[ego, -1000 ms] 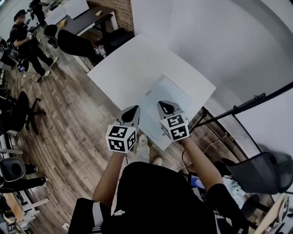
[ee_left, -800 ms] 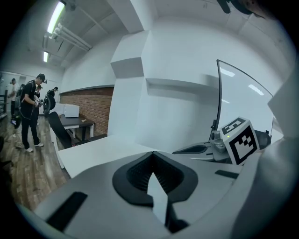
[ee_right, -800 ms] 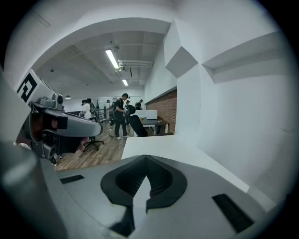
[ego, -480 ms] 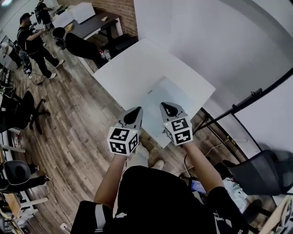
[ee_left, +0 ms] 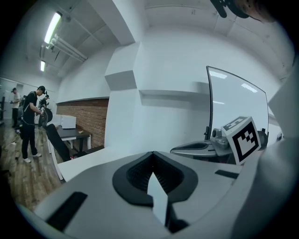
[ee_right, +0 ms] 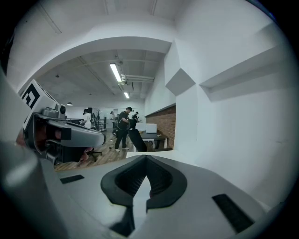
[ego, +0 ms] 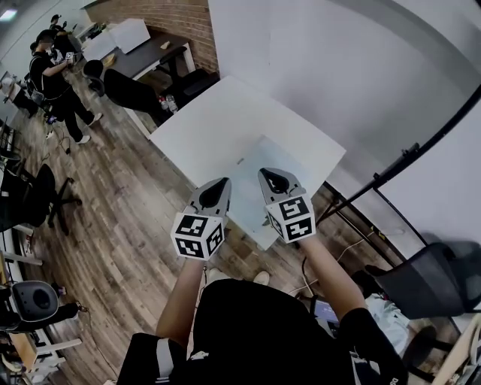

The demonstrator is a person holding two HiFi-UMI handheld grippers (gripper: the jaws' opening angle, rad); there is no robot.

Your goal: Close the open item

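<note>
A flat pale rectangular item (ego: pixel 270 162) lies on the white table (ego: pixel 218 120) near its front edge; I cannot tell whether any part of it is open. My left gripper (ego: pixel 219 183) hovers over the table's near edge with its jaws together and nothing between them. Beside it, my right gripper (ego: pixel 272 175) is over the pale item, also shut and empty. The left gripper view shows the left gripper (ee_left: pixel 152 154) shut, with the right gripper (ee_left: pixel 198 149) alongside. The right gripper view shows the right gripper (ee_right: pixel 145 158) shut and the left gripper (ee_right: pixel 70 133) at the left.
White wall panels (ego: pixel 316 68) stand behind the table. A black stand pole (ego: pixel 406 158) slants at the right, with a black chair (ego: pixel 428 282) below it. People (ego: pixel 56 86) stand far left near a dark desk (ego: pixel 146 53), office chairs (ego: pixel 34 192) and a brick wall (ego: pixel 184 22).
The head view has shifted a little. Both grippers stay side by side over the table's near edge, still shut; the left one sits slightly lower.
</note>
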